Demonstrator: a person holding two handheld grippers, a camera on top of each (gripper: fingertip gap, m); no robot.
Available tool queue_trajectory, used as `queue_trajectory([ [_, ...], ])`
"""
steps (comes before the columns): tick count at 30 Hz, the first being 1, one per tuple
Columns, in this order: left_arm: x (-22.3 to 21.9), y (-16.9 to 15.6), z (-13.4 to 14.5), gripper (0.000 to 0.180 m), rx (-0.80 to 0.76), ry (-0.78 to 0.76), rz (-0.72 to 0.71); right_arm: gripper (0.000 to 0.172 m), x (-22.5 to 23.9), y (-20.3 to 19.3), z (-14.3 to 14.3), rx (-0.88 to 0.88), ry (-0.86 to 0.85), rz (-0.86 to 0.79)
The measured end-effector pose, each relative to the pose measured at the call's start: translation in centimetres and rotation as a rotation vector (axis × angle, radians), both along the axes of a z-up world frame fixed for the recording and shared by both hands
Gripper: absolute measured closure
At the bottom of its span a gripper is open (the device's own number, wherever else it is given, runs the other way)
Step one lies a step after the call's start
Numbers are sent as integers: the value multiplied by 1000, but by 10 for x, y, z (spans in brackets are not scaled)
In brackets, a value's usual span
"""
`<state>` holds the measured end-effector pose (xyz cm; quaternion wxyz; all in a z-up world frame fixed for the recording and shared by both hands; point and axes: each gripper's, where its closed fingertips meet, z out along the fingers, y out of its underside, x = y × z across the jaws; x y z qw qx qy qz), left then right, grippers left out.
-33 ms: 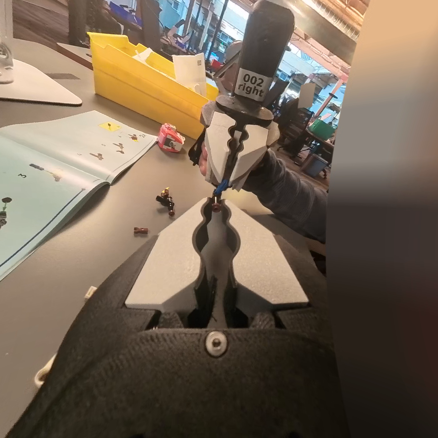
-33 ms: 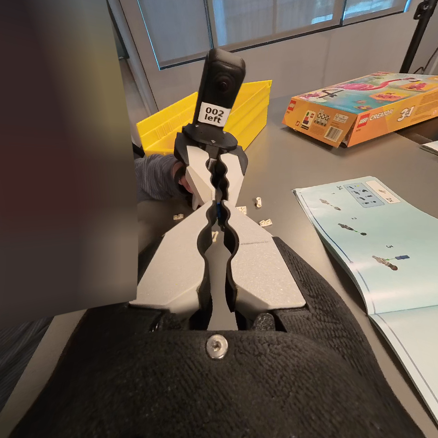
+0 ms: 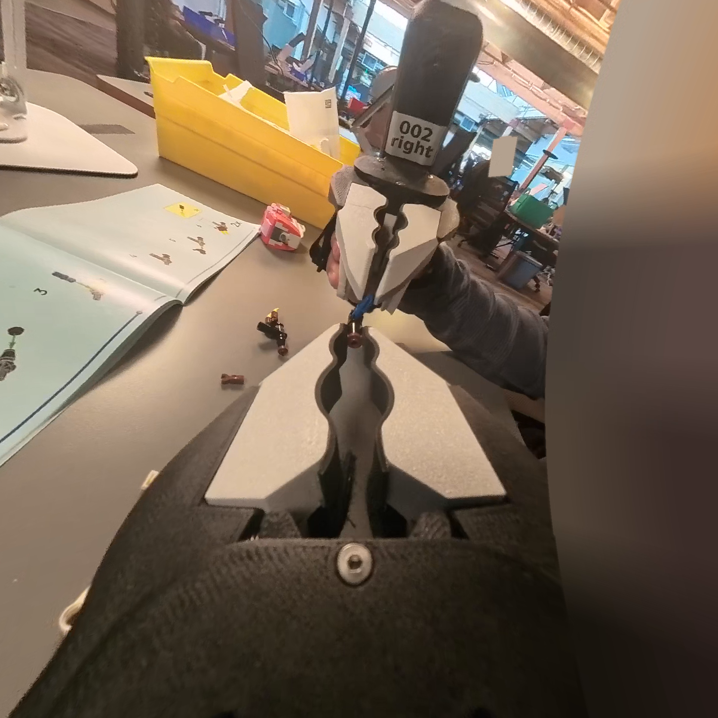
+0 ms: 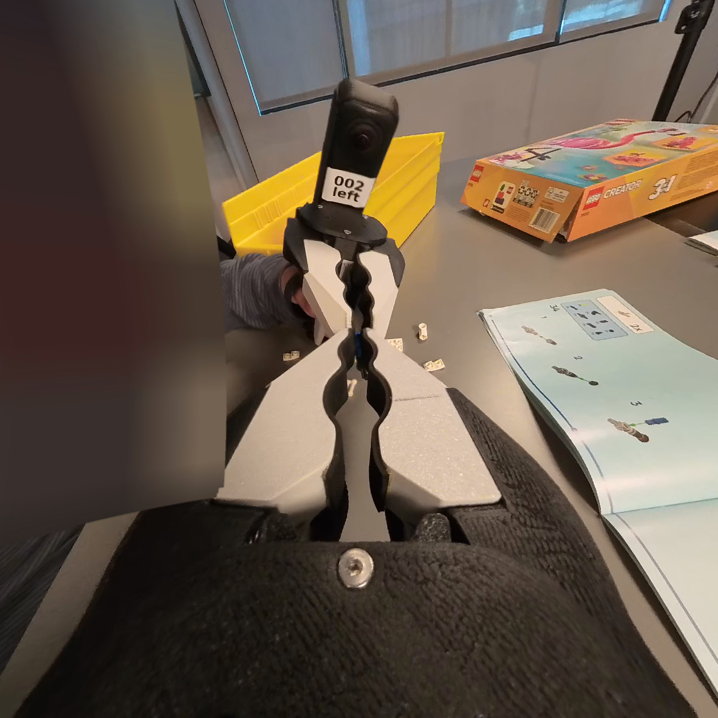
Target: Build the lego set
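In the left wrist view, the left hand-held gripper [image 3: 354, 335] pinched a small brown-tipped pin [image 3: 354, 338] above the bench [image 3: 163, 373] — loose brick pieces [image 3: 272, 330] lay nearby. In the right wrist view, the right hand-held gripper [image 4: 358, 342] was clamped on a blue piece [image 4: 358, 346], tip to tip with the left one.

Booklet [image 3: 97, 279] on table [image 3: 116, 447], bin [image 3: 233, 140] behind, loose pieces [image 3: 272, 330] between booklet and tongs [image 3: 354, 330]

Two wrist cameras facing each other closely, sharing yellow bin [image 3: 233, 147], booklet [image 4: 582, 388]
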<state>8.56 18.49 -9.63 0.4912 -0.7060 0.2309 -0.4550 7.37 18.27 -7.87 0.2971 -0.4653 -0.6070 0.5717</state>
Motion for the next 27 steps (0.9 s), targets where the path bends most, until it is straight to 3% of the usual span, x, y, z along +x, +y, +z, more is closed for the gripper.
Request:
queue_trajectory([
  [11,-8,10,-12,175,-8,89,87,171,-7,13,-11,11,-43,-83],
  [18,-9,16,-13,175,116,233,173,171,-6,17,-12,47,-19,-106],
  [27,-3,15,-13,175,359,513,230,171,3,11,-12,377,79,-99],
])
